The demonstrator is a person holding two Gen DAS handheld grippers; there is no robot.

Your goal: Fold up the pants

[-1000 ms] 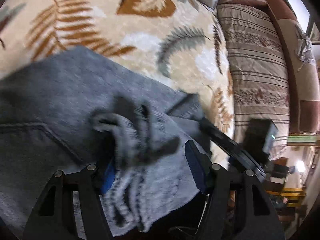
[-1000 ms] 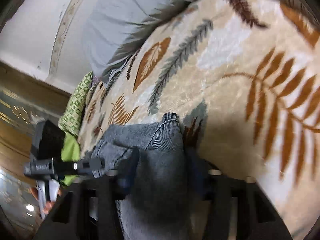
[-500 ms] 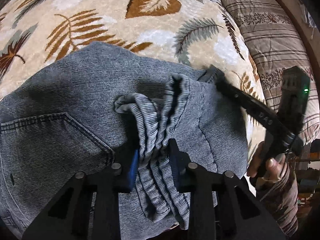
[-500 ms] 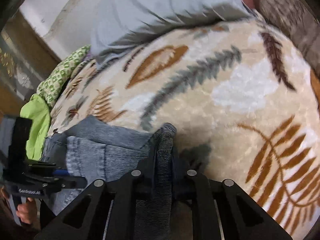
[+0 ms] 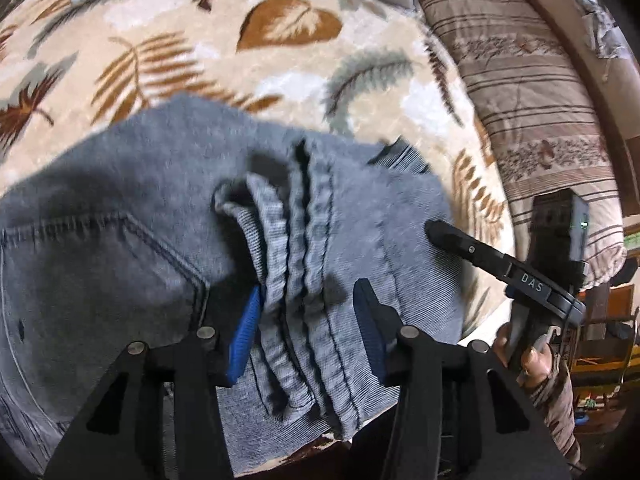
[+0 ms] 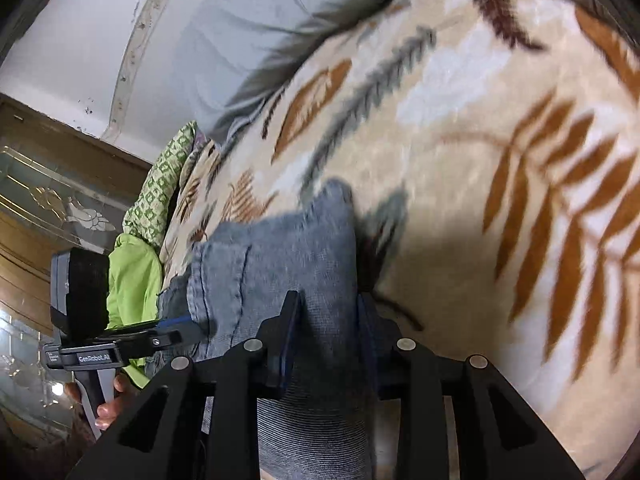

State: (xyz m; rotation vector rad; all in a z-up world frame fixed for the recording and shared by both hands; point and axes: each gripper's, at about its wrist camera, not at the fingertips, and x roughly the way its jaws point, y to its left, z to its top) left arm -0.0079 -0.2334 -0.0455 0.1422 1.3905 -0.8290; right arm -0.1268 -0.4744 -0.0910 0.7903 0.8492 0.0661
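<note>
Grey jeans [image 5: 140, 248] lie on the bed, on the leaf-print blanket [image 5: 280, 64], at the near edge; back pocket stitching faces up on the left in the left wrist view

Left hand-held gripper [image 5: 306, 320] straddles the bunched, ribbed waistband/hem layers [image 5: 296, 240]. Jaws are opening: the left blue pad [image 5: 244, 332] touches the cloth, the right pad sits just clear of it, so the fabric is between them but not pinched. Reads as a release or re-grip on the gathered stack, probably because several layers bunched up instead of lying flat

Right hand-held gripper [image 6: 326, 332] is clamped on the denim edge, jaws closing onto it, both pads pressed into the fabric. From the left wrist view its finger [image 5: 472, 248] comes in from the right, over the right part of the jeans. Likely it pins that corner so the garment doesn't slide while the left side is reset

Striped pillow [image 5: 532, 100] far right, grey pillow [image 6: 248, 40] at the far end, green cloth [image 6: 132, 276] off the left of the jeans; none in the way

Judgement: fold partly made, edges not aligned yet. Risk: the left side letting go may let the bunched layers spring apart

Frames are motion-blurred, so exact pad contact on the left is uncertain
</note>
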